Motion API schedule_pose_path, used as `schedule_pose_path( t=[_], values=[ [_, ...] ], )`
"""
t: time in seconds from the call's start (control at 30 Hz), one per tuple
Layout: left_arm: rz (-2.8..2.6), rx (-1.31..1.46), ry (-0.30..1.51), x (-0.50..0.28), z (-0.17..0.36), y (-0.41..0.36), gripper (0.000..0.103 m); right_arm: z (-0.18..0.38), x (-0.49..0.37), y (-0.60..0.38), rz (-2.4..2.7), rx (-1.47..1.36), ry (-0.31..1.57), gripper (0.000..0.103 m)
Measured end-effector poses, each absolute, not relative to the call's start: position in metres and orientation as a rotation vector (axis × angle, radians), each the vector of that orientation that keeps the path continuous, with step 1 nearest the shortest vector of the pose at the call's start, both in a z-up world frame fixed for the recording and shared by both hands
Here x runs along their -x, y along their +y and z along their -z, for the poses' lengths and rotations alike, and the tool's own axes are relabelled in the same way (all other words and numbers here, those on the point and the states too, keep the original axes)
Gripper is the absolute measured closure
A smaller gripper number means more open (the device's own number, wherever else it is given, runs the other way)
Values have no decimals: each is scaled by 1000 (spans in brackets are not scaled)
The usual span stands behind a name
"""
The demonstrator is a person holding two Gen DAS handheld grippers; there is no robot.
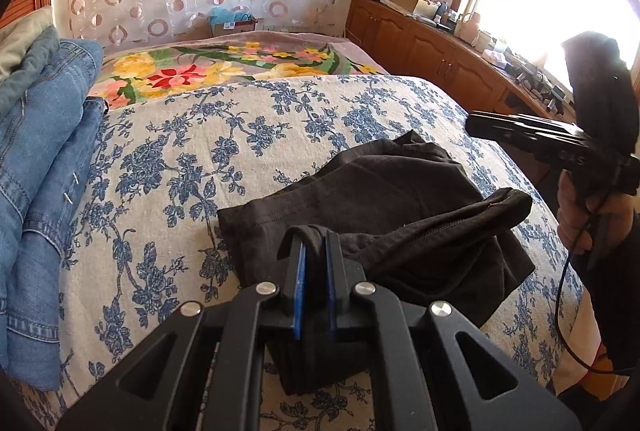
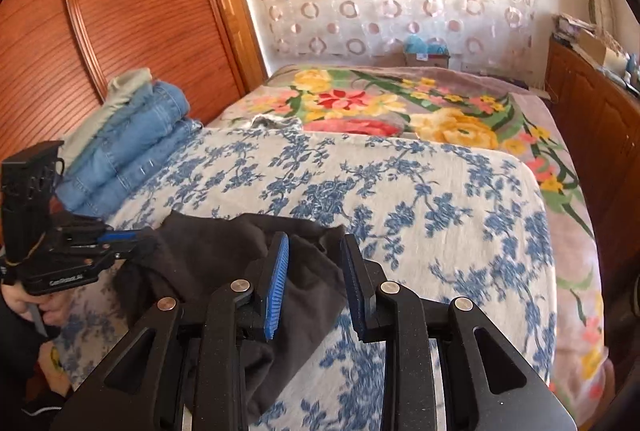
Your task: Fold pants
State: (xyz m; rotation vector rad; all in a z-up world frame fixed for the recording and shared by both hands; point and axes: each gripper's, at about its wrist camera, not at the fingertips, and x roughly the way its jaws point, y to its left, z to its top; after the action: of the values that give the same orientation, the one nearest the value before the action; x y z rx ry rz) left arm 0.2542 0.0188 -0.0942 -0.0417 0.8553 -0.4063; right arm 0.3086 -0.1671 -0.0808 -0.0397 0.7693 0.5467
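Note:
Black pants lie bunched on the blue-flowered bed cover. My left gripper is shut on an edge of the pants near the camera; it also shows at the left of the right wrist view, pinching the cloth. My right gripper is open, its blue pads either side of a fold of the pants without closing on it. In the left wrist view the right gripper sits above the pants' right side, held by a hand.
A stack of folded jeans lies at the bed's left side, by the wooden headboard. A floral blanket covers the far part of the bed. A wooden cabinet with clutter runs along the right under the window.

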Motion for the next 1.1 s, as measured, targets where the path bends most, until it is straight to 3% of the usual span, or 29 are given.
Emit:
schedule_pose_path(
  t=[0.6,0.67,0.73,0.9,1.1],
  values=[
    [401,43,859,-251,97,20,98,122,-342,-124,-589,227,914,76],
    [401,43,859,-251,97,20,98,124,-343,-123,-587,244,918,96],
    [399,43,860,-251,98,21,98,122,-343,-129,-589,227,907,99],
    [396,46,866,-252,102,21,98,109,-340,-157,-484,117,808,101],
    [395,46,866,-253,102,21,98,112,-338,-168,-417,101,827,97]
  ],
)
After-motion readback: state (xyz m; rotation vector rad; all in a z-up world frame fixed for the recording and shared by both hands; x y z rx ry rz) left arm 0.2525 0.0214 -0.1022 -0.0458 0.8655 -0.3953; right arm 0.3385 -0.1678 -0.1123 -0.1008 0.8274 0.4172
